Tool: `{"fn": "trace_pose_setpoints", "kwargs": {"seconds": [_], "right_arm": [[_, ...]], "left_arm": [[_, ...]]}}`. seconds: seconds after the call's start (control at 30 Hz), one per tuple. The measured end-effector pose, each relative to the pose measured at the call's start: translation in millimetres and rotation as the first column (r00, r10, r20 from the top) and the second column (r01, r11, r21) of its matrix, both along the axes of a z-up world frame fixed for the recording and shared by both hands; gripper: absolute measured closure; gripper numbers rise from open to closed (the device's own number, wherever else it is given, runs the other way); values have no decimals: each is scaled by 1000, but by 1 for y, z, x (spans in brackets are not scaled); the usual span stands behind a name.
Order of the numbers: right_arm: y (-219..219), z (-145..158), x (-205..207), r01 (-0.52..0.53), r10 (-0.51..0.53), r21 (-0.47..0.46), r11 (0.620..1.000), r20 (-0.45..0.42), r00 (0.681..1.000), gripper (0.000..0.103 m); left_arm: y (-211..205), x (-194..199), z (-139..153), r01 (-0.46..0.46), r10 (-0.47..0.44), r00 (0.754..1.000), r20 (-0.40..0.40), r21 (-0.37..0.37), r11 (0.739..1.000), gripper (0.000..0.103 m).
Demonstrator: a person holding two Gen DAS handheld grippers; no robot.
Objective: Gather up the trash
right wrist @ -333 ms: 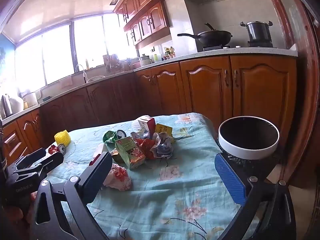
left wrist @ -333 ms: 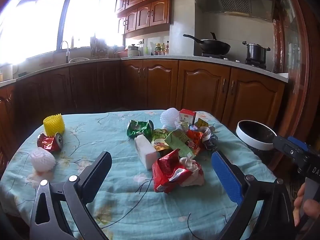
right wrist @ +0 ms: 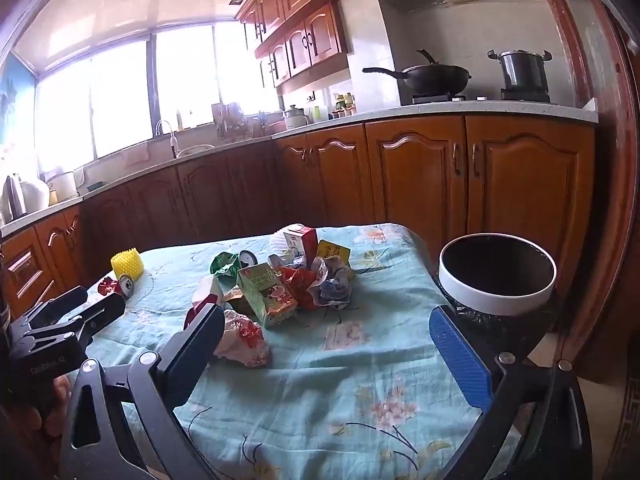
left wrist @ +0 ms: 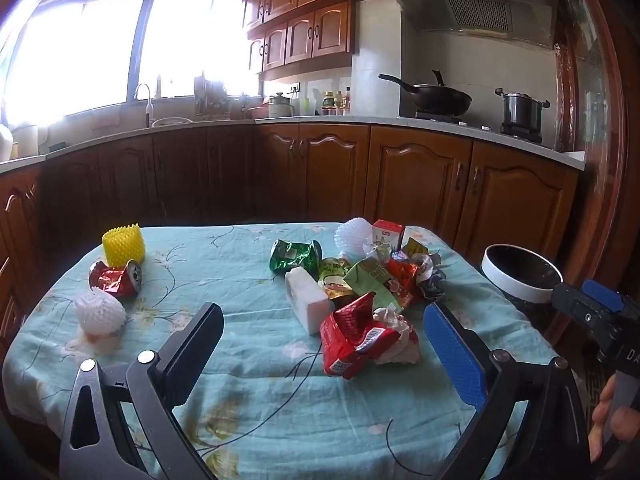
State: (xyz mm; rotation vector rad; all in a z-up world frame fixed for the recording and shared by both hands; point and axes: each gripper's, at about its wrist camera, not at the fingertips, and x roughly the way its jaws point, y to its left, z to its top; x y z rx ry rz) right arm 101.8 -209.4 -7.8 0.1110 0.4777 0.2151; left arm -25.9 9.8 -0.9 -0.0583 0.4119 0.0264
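A heap of trash lies on the blue flowered tablecloth: a red snack bag with crumpled paper, a white foam block, a green carton, a crushed green can and wrappers. Farther left are a crushed red can, a yellow foam net and a white foam net. A white-rimmed bin with a black liner stands off the table's right edge. My left gripper hovers open just short of the red bag. My right gripper is open over bare cloth.
Wooden kitchen cabinets and a counter with a wok and pot run behind the table. A hand holds the right gripper's body at the right edge of the left wrist view.
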Motion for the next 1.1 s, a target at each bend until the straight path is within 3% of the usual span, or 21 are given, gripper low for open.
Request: {"fn": "trace_pose_setpoints", "kwargs": {"seconds": [0.27,1.1], "right_arm": [[8,-6,-2,-12,12,-13,1000,-20,1000,0],[12,-11,2,-29,29,-9,1000,-32,999,0]], "left_arm": [[-6,-5,-4,0,-1,1000,10,29,1000,2],[-3,-1,-1,-7,7,1000,6,13,1000,2]]}}
